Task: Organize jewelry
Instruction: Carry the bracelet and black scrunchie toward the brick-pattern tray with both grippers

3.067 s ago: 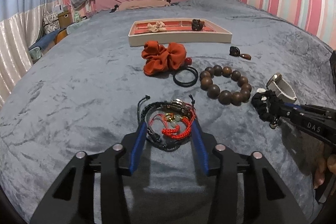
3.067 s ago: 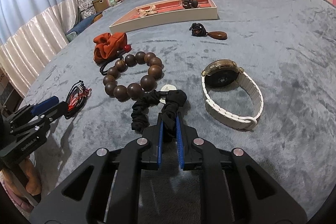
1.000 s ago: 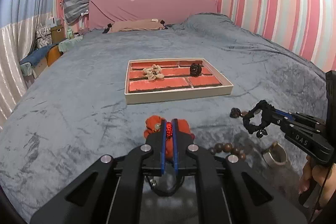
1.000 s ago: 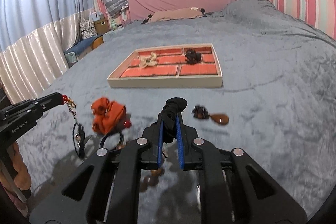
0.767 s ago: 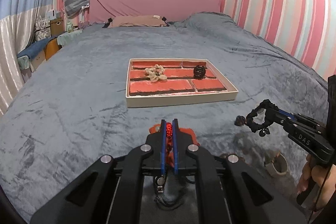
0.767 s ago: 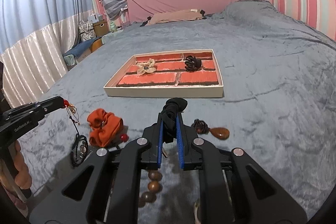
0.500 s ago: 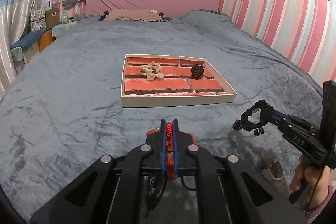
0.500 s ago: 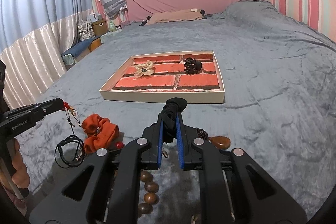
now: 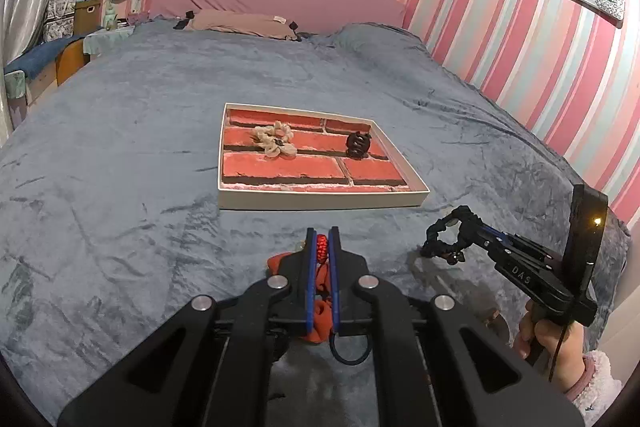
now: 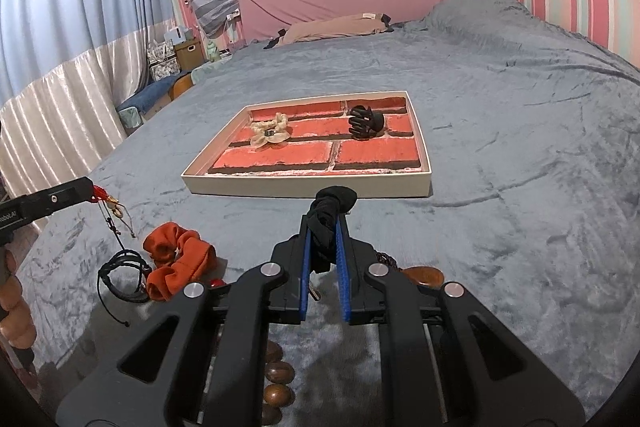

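1. Left hand-held gripper (image 9: 322, 241): blades pressed together, pinching the red cord bracelet bundle (image 9: 321, 247). In the right wrist view its black cords (image 10: 120, 273) dangle low, close over the bed (image 10: 520, 167).
2. Right hand-held gripper (image 10: 323, 227): pinching the black scrunchie (image 10: 330, 211), which is lifted clear of the bed and near the tray's front wall.
3. Left on the bed, nearest: wooden bead bracelet (image 10: 278, 375), orange scrunchie (image 10: 178, 259), brown pendant (image 10: 424, 277).
4. Tray (image 10: 312, 189) (brick-pattern liner) lies ahead; it holds a beige scrunchie (image 10: 270, 133) and a black claw clip (image 10: 365, 123). The front row looks free.
5. Judgement: carry both loads over the front wall before opening; lift the left one high enough that its cords clear the rim (snag risk). Set like with like.
6. Writing: "DAS" on the right gripper's body (image 9: 520, 271); partial lettering on the left gripper's body, unreadable.
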### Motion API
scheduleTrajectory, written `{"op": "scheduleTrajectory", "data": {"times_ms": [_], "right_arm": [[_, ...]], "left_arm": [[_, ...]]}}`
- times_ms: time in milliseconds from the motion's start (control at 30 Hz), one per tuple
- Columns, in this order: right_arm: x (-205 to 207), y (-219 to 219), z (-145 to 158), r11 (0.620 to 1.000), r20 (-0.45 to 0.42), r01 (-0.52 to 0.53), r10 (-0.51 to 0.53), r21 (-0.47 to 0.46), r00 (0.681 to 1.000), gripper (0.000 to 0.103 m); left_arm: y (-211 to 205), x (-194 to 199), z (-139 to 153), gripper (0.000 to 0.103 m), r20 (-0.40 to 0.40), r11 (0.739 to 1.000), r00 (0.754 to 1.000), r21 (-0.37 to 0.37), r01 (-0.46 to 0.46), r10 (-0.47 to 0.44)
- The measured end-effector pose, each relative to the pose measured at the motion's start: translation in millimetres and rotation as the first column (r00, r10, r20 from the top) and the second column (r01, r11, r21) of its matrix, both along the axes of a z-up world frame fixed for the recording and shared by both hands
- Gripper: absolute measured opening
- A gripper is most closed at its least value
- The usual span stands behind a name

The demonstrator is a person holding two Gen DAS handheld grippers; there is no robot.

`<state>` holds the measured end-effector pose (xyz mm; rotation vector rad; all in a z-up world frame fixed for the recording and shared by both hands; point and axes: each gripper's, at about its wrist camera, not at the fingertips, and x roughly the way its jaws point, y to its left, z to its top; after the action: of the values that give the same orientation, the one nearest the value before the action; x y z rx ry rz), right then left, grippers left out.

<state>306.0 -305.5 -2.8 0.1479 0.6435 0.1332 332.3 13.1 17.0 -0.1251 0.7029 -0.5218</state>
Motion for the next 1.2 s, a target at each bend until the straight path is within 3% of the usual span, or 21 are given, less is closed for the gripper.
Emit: {"op": "scheduleTrajectory", "data": {"times_ms": [200,333,400,600,900,1200], "right_arm": [[0.4,-3.6,-1.2,1.0,0.0,0.003,-0.003,0.005,1.0,0.012],[2.1,-5.8,-0.4,1.0,0.004,-0.001,0.001,0.001,1.0,0.012],[4.0,-5.4,-0.7,1.0,0.0,-0.001,0.001,0.002,1.0,0.012],[14.8,-5.9,12.7,1.0,0.029,-0.001,0.001,-0.006,1.0,0.012],[63.1,-5.1,39.6,0.999,0.062,-0.006,0.008,-0.032,0.998,0.012],[127.7,-16.0,51.4,0.998,0.058,0.028,-0.024,-0.065,0.998,0.012]], "left_arm": [[-0.7,-6.6,14.2,0.006,0.036,1.0,0.999,-0.006,0.001,-0.001],[-12.6,-19.4,32.4,0.006,0.146,0.997,0.989,0.083,-0.003,-0.009],[-18.2,-5.1,24.7,0.006,0.086,0.991,0.996,0.133,-0.007,-0.004],[-25.2,2.1,38.4,0.006,0.129,0.99,0.992,0.138,-0.009,-0.009],[-59.4,52.0,57.7,0.006,0.193,0.981,0.981,0.19,-0.042,0.004],[-95.0,132.3,39.2,0.006,0.199,0.959,0.978,0.257,-0.118,0.067]]}}
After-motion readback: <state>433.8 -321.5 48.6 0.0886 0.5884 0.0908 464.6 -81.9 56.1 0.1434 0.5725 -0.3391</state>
